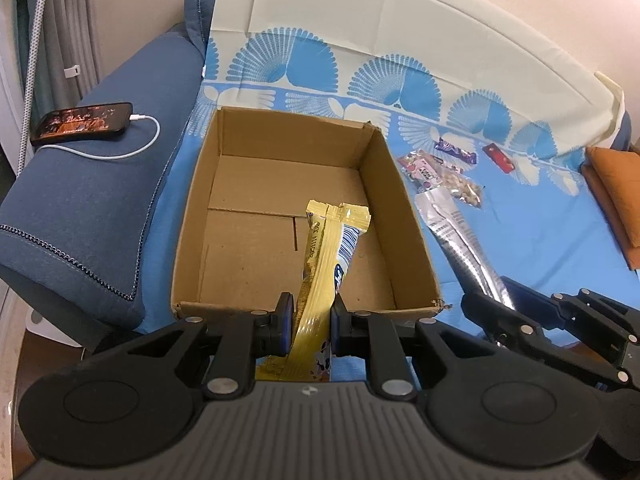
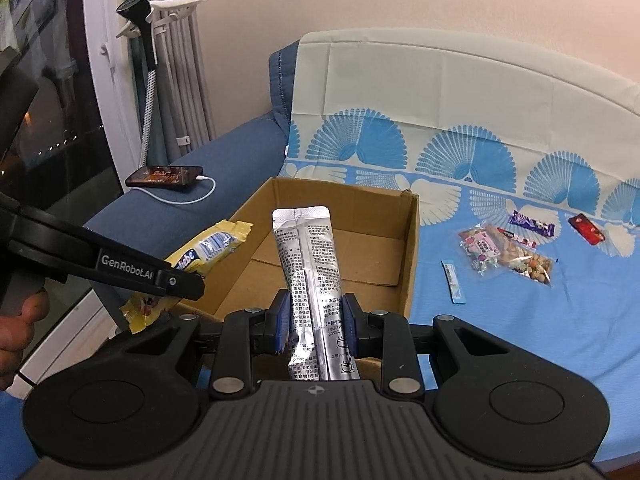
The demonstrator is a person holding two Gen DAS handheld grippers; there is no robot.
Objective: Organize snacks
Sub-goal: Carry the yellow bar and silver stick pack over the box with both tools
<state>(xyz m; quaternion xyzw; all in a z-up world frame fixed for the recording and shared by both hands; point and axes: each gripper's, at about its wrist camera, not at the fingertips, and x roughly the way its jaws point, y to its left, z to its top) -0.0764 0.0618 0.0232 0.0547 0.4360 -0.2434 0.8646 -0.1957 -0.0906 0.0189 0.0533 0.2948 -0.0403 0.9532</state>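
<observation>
Currently, left tongs (image 1: pixel 311 322) clamp a yellow snack wrapper (image 1: pixel 320 264) and right tongs (image 2: pixel 316 322) clamp a silver foil sachet (image 2: pixel 310 276), both above the open brown cardboard box (image 1: pixel 192 208).

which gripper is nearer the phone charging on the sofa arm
Left. The left gripper, holding the yellow snack pack, is on the phone's side of the cardboard box; the right gripper, holding the silver sachet, is further away.

Both fisheye views are evenly lit by soft indoor light, with faint shadows inside the cardboard box (image 1: pixel 288 216). Edges bend strongly and corners darken. The silver sachet (image 2: pixel 316 280) shows mild glare. Focus is sharp.
</observation>
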